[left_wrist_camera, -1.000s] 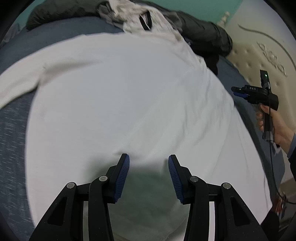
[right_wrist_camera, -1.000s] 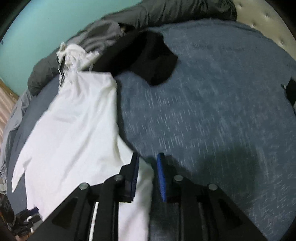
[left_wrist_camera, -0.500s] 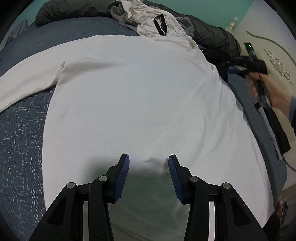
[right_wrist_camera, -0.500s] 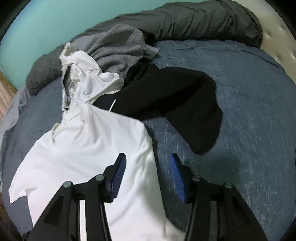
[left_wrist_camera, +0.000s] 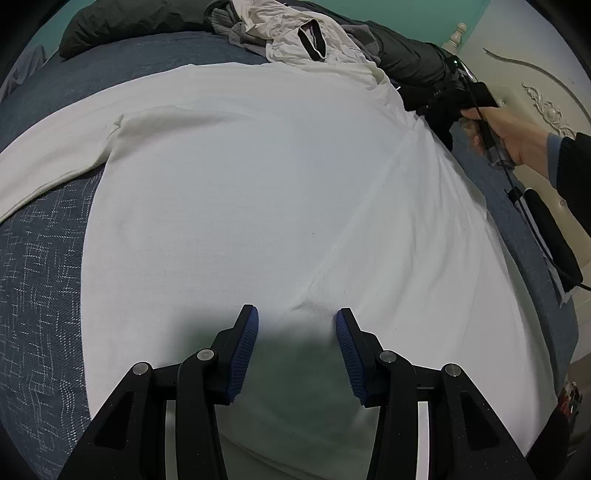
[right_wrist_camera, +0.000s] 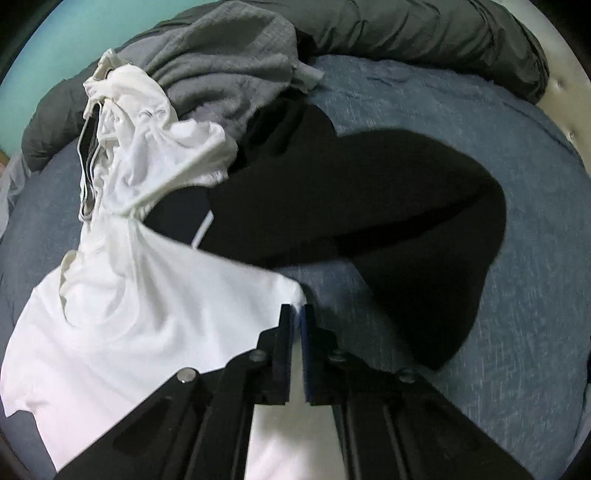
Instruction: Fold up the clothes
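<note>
A white long-sleeved shirt (left_wrist_camera: 240, 203) lies spread on the blue bedcover (left_wrist_camera: 44, 277). My left gripper (left_wrist_camera: 297, 325) stands half open over the shirt's near edge. Its fingertips (left_wrist_camera: 249, 325) are down on the cloth, and a small pucker of cloth sits between them. At the shirt's far right corner a hand holds my right gripper (left_wrist_camera: 436, 101). In the right wrist view that gripper (right_wrist_camera: 298, 308) is shut on the corner of the white shirt (right_wrist_camera: 147, 332). A taut crease runs across the shirt from one gripper to the other.
Past the shirt lies a heap: a crumpled white garment with dark trim (right_wrist_camera: 147, 147), a grey garment (right_wrist_camera: 229, 66), a black garment (right_wrist_camera: 369, 221) and a dark grey duvet (right_wrist_camera: 424, 29). A cream padded headboard (left_wrist_camera: 535, 103) stands at the right.
The right gripper travelled along the shirt's right edge to its far corner, opened wide, then shut on that corner. A taut crease appeared across the shirt. The left gripper stayed put.
</note>
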Motion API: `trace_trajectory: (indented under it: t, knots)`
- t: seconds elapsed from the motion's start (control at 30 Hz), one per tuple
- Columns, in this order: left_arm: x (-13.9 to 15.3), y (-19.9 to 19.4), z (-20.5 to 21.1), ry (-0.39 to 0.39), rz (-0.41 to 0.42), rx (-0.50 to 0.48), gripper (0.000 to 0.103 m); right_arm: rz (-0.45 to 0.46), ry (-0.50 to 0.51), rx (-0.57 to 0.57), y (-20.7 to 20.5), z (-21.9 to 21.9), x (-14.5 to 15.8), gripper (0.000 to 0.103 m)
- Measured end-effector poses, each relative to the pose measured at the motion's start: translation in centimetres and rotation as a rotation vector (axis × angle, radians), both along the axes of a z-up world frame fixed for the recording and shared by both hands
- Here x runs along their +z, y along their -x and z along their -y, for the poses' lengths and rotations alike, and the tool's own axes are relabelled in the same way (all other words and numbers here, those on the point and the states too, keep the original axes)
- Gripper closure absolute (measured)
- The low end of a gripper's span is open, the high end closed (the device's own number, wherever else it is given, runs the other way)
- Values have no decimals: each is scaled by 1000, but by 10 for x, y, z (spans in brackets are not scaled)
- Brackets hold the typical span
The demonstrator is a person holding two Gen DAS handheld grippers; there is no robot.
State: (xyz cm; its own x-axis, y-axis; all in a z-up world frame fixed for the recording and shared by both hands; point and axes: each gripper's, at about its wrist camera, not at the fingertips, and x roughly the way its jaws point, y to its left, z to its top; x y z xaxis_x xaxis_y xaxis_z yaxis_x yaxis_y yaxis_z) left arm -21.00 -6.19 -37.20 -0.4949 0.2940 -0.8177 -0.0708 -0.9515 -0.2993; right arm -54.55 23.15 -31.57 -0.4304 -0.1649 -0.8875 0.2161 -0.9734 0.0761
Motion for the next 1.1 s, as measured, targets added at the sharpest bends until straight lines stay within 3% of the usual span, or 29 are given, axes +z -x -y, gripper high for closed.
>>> trace_trajectory:
  t: [0.2, 0.33, 0.47, 0.67, 0.87, 1.1]
  knots:
    - [0, 0, -3, 3, -2, 0, 55, -18, -22, -52, 11, -2, -5, 100]
    - [-1, 1, -5, 0, 1, 4, 55, -16, 70, -107, 15, -15, -9, 99]
    - [0, 1, -7, 6, 0, 4, 55, -101, 135, -130, 13, -38, 12, 98]
    - [0, 5, -10, 2, 2, 10, 54, -76, 144, -43, 2, -54, 18, 92]
    - [-1, 9, -11, -3, 6, 10, 51, -12, 217, -24, -34, -80, 3, 83]
    - [0, 9, -12, -10, 7, 18, 51, 30, 354, -3, -112, -141, -9, 68]
